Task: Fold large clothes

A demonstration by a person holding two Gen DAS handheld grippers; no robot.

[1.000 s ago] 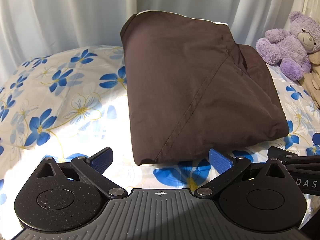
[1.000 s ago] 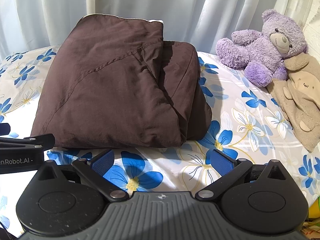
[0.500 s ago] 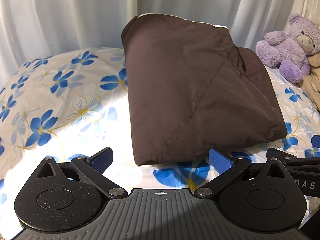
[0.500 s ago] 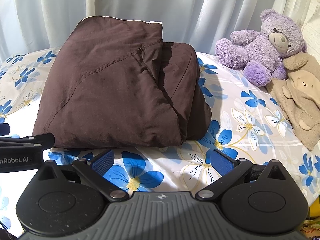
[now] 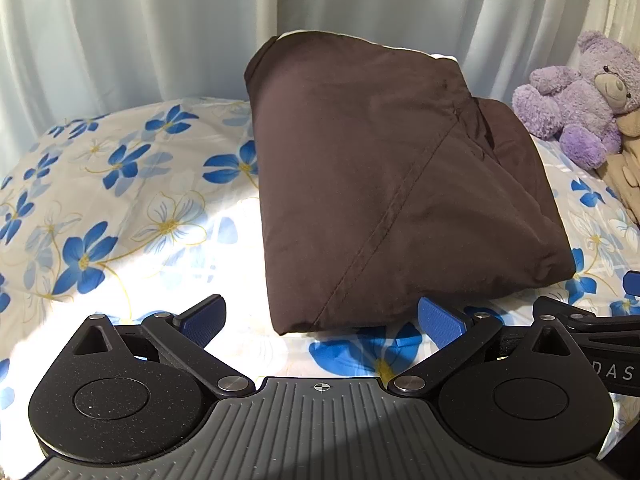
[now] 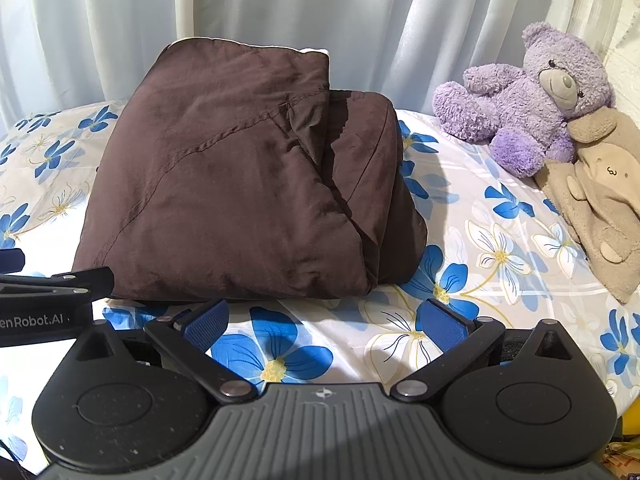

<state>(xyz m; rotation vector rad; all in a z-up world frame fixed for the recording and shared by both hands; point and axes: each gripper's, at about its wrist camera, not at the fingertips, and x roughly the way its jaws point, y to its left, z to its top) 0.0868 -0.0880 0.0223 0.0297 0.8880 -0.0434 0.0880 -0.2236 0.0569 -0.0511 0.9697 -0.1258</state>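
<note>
A dark brown garment (image 5: 384, 184) lies folded into a thick rectangular bundle on the flowered bedsheet (image 5: 120, 208). It also shows in the right wrist view (image 6: 240, 184), with a second folded layer along its right side. My left gripper (image 5: 322, 320) is open and empty, just in front of the bundle's near edge. My right gripper (image 6: 324, 322) is open and empty, in front of the bundle's near right corner. Neither gripper touches the cloth. The left gripper's body (image 6: 44, 300) shows at the left edge of the right wrist view.
A purple teddy bear (image 6: 528, 96) and a beige plush toy (image 6: 600, 192) lie at the right of the bed. White curtains (image 6: 280, 8) hang behind the bed. The sheet (image 6: 500, 248) is bare between the garment and the toys.
Both grippers have drawn back slightly from the folded garment. Both stay open and the garment has not moved.
</note>
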